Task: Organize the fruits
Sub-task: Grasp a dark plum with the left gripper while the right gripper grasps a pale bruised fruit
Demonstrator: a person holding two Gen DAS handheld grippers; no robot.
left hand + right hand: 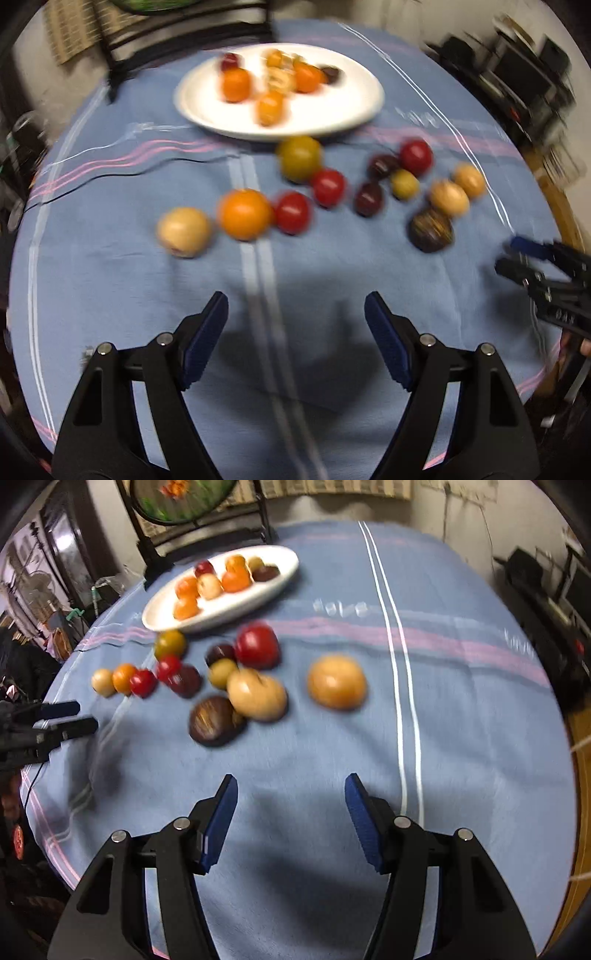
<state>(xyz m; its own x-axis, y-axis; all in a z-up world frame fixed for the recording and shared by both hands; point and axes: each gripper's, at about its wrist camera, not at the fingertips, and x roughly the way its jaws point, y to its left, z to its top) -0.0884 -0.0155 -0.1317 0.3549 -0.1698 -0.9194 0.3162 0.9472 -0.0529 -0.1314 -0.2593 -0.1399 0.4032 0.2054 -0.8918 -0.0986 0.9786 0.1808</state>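
Observation:
A white plate (351,107) at the far side of the table holds several small orange, red and dark fruits; it also shows in the right wrist view (236,609). Several loose fruits lie on the blue cloth in front of it: an orange one (244,214), a pale one (183,231), red ones (291,213), a dark one (431,229). In the right wrist view a pale orange fruit (337,686) lies apart to the right. My left gripper (295,314) is open and empty, short of the fruits. My right gripper (291,794) is open and empty too.
The round table has a blue striped cloth (110,295). A black chair (184,40) stands behind the plate. A thin black cable (110,173) runs across the cloth at the left. Cluttered shelves (524,81) stand to the right.

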